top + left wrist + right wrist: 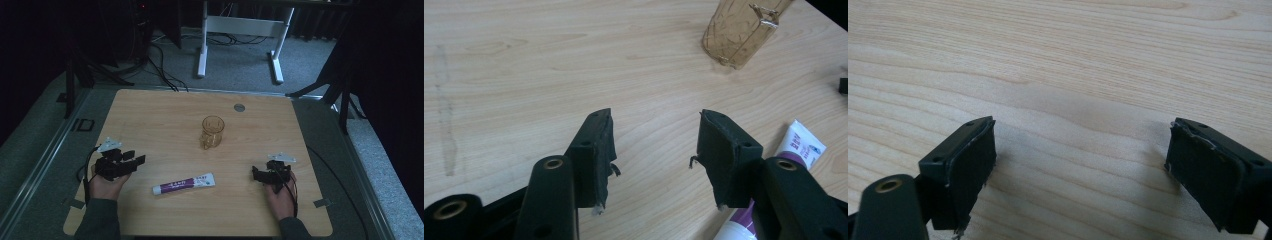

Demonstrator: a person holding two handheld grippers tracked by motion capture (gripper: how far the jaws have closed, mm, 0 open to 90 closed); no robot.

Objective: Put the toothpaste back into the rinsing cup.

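The toothpaste tube (183, 183) lies flat on the table (150, 115), between my two grippers and nearer the front edge; its cap end points right. I judge it light, soft-walled and slick — best gripped across the stiffer shoulder near the cap, not the body. The amber glass cup (212, 132) stands well behind it and looks fragile. My left gripper (654, 140) stands wide and empty; my right gripper (1080, 165) likewise — both over bare wood.
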